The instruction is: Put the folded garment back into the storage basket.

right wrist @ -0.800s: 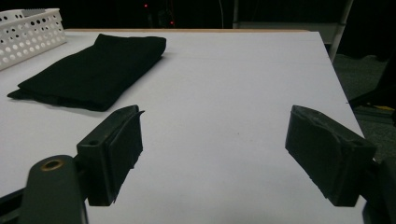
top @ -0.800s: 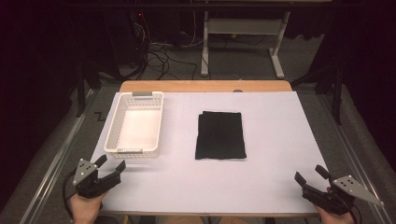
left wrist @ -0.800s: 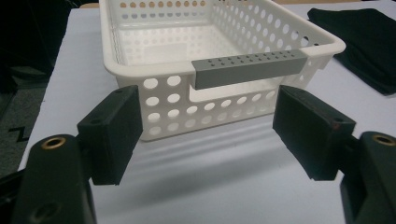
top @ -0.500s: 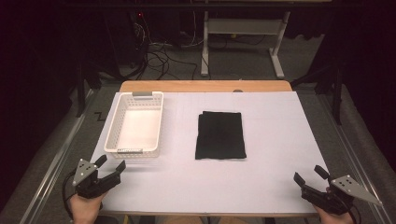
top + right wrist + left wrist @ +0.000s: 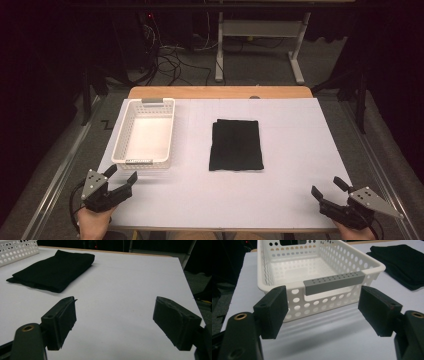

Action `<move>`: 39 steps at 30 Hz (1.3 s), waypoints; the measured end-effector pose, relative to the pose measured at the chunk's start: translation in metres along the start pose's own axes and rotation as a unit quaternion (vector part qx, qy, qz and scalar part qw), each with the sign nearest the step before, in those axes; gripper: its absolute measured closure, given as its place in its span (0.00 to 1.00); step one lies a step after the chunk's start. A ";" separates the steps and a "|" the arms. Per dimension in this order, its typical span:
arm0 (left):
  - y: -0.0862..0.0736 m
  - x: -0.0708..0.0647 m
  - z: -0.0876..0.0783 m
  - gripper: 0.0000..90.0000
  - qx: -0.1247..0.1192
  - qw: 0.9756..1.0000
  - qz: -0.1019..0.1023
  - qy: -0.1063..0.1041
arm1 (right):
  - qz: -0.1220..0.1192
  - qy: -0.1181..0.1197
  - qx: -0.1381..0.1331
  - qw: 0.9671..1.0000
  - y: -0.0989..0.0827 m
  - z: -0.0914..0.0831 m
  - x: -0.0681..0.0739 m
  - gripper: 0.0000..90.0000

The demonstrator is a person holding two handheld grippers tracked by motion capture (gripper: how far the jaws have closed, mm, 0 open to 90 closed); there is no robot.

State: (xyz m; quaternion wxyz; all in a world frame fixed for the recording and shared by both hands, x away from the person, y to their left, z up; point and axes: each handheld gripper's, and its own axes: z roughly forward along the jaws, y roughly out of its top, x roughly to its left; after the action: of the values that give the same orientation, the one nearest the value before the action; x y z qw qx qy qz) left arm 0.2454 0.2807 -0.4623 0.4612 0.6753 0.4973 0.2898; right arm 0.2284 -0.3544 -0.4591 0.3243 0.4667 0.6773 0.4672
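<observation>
A white perforated basket with grey handles stands empty on the left of the white table. A folded black cloth lies flat in the middle. My left gripper is open at the near left corner, just short of the basket's near end. In the left gripper view the basket's grey handle sits between and beyond the wide-apart jaws. My right gripper is open at the near right edge, well clear of the cloth, which lies off to its upper left.
A wooden strip borders the table's far edge. Beyond it are a grey desk frame and cables on the floor. Metal rails run along both sides of the table.
</observation>
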 end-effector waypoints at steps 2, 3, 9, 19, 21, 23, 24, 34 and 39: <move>0.001 -0.002 -0.001 0.24 -0.004 1.000 0.002 -0.001 | 0.004 -0.002 -0.001 1.000 0.000 0.000 -0.001 0.21; 0.002 -0.002 -0.001 0.24 -0.004 1.000 0.004 -0.001 | 0.006 -0.003 -0.002 1.000 0.000 -0.001 -0.002 0.21; 0.007 -0.010 -0.002 0.24 -0.010 1.000 0.013 -0.011 | 0.006 -0.002 -0.002 1.000 0.000 0.000 -0.001 0.21; 0.013 -0.024 0.004 0.24 -0.010 0.999 0.032 -0.030 | 0.011 -0.001 0.001 1.000 -0.001 0.000 -0.003 0.21; 0.013 -0.025 0.005 0.24 -0.011 0.999 0.032 -0.033 | 0.011 0.000 0.001 1.000 -0.001 0.000 -0.003 0.21; 0.014 -0.027 0.006 0.24 -0.012 0.999 0.033 -0.035 | 0.012 -0.001 0.001 1.000 -0.001 0.000 -0.003 0.21; 0.014 -0.027 0.006 0.24 -0.012 0.999 0.033 -0.035 | 0.012 -0.001 0.001 1.000 -0.001 0.000 -0.003 0.21; 0.021 -0.039 0.015 0.24 -0.014 0.997 0.043 -0.057 | 0.014 0.002 0.002 1.000 -0.001 0.000 -0.003 0.21; 0.023 -0.042 0.018 0.24 -0.014 0.997 0.046 -0.062 | 0.013 0.003 0.005 1.000 -0.001 0.001 -0.003 0.21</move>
State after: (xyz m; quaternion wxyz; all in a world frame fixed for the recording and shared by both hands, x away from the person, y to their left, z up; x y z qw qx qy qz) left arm 0.2557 0.2331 -0.4456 0.4869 0.7076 0.4316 0.2756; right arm 0.2300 -0.3571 -0.4607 0.3140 0.4754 0.6746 0.4693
